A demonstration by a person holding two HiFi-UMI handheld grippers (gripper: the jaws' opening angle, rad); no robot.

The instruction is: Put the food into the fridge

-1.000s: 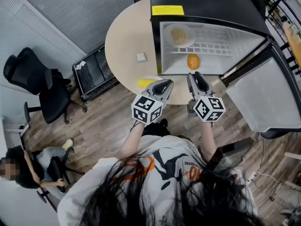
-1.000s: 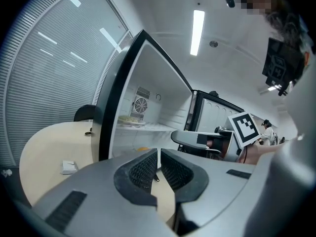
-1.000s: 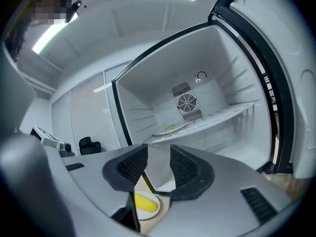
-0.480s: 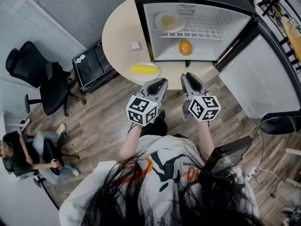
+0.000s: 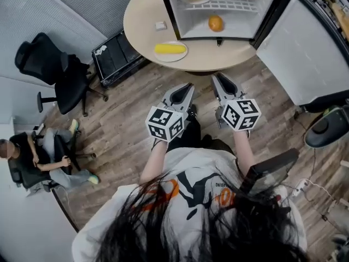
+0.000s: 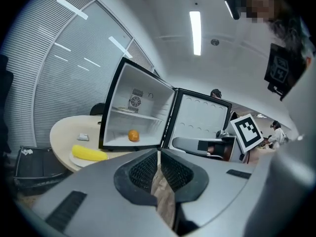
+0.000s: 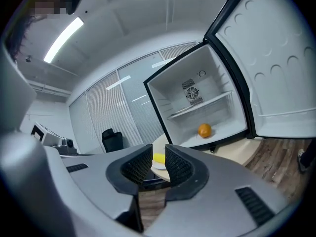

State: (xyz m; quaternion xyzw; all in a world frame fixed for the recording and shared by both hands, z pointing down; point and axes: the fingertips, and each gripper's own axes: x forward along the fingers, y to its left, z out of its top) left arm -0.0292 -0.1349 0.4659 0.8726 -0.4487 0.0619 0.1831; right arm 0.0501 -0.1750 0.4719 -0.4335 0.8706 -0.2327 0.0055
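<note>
Left tool [image 5: 187, 87] and right tool [image 5: 218, 78] closed, empty; corn [image 5: 170, 49] ahead, nearer left tool, lying crosswise.

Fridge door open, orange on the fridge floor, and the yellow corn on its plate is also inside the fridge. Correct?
Not quite: the corn on its plate lies outside, on the round table, as the head view shows. The open door and orange inside are right.
</note>
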